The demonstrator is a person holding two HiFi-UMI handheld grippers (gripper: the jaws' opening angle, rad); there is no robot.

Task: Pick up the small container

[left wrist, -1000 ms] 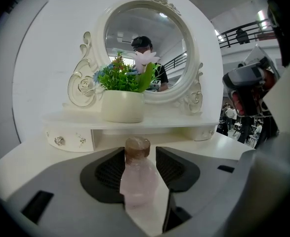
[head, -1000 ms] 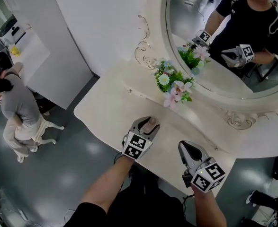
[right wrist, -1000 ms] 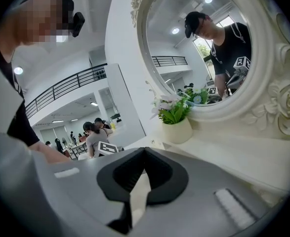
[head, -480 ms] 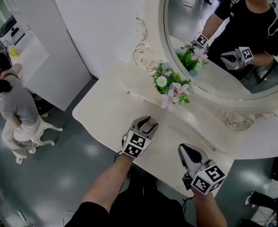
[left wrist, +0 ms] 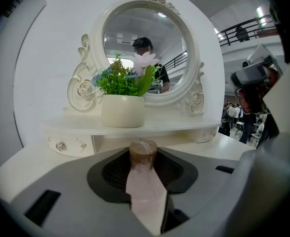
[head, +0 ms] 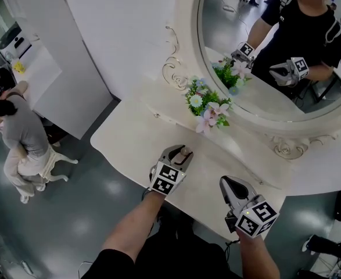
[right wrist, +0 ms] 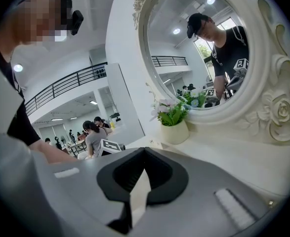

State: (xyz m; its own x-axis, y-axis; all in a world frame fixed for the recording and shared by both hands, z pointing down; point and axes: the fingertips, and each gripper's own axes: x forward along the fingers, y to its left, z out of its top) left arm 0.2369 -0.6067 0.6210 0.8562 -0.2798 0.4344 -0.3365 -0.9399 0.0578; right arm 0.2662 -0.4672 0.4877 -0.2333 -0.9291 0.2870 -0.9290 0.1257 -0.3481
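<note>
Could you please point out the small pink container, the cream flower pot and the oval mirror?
Small pink brown-capped container point(left wrist: 143, 154): left gripper view, brown cap.
Cream flower pot point(left wrist: 123, 111): left gripper view, front wall.
Oval white-framed mirror point(head: 222, 28): head view, glass.

Left gripper point(head: 183, 151) low over the tabletop point(head: 129, 133), fingers just closing onto the small container point(left wrist: 143, 153) between them; right gripper point(head: 228, 183) at the tabletop's near edge, fingers together.

Clear plastic wrap covers the small container point(left wrist: 143, 154); the table point(head: 129, 135) looks smooth.
</note>
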